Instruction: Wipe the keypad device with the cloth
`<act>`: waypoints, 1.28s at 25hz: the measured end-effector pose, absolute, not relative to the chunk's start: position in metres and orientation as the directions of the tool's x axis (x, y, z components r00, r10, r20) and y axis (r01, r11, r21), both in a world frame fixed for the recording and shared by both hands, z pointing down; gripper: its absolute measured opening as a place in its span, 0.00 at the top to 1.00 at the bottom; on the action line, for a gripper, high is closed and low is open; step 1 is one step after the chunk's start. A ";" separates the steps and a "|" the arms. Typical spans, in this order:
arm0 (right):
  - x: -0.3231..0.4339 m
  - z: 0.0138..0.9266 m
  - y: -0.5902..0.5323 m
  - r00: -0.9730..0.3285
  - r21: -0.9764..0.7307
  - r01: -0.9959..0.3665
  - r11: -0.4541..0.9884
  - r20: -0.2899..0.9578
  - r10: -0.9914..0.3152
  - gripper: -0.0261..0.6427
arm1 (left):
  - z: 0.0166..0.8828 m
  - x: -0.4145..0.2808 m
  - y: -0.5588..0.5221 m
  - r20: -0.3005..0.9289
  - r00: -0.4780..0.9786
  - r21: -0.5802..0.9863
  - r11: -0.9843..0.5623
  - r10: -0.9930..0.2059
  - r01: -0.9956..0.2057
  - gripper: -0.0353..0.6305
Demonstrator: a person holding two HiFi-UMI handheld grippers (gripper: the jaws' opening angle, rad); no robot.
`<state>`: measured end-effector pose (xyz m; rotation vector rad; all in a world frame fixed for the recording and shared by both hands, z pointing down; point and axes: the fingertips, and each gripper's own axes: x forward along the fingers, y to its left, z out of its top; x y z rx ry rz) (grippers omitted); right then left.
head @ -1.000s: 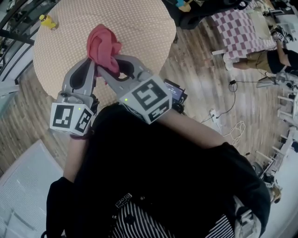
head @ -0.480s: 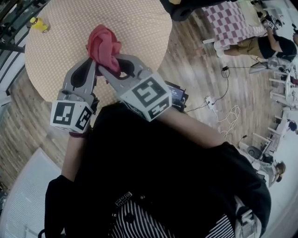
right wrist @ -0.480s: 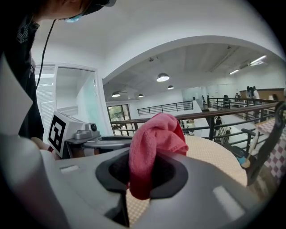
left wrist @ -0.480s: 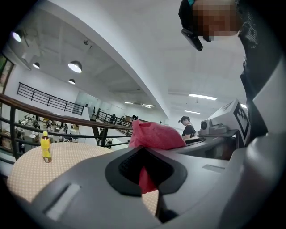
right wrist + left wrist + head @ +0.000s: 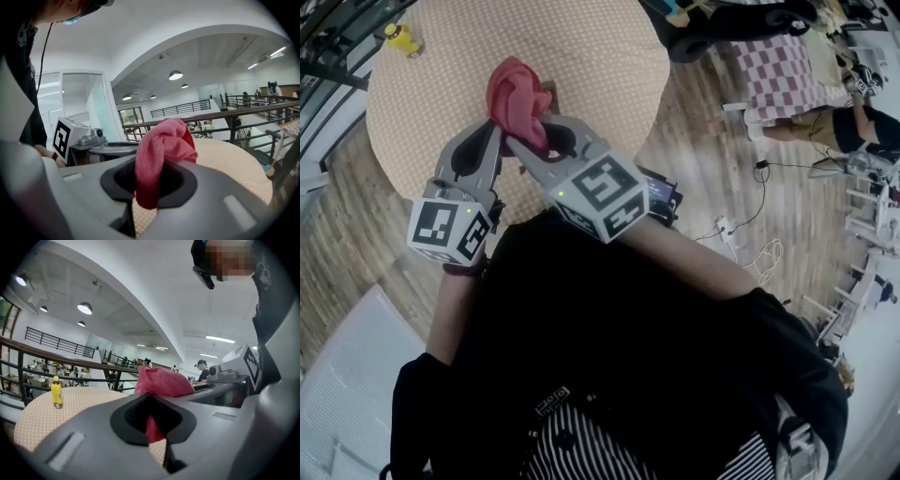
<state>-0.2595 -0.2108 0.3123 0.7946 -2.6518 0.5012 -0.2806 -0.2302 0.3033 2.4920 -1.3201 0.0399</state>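
Pinkish-red cloth (image 5: 517, 94), tan finely dotted worktop (image 5: 591, 66), yellow bottle (image 5: 399, 38), grey left gripper (image 5: 494, 133) and right gripper (image 5: 516, 144), black-and-white marker cubes (image 5: 450, 230), brown plank floor (image 5: 703, 178).

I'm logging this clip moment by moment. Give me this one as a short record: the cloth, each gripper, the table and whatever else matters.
cloth: red cloth, bunched, held up over the table
left gripper: shut on the cloth
right gripper: shut on the cloth
table: round, dotted beige top
on table: yellow bottle, upright near the far edge
device: dark device with a lit screen beside the right arm, partly hidden; the cloth is not touching it
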 end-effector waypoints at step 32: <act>-0.231 0.515 -0.269 -0.676 -0.362 -0.591 0.721 0.709 -0.199 0.84 | 0.507 -0.348 -0.359 0.539 0.412 0.368 -0.235 -0.734 -0.900 0.94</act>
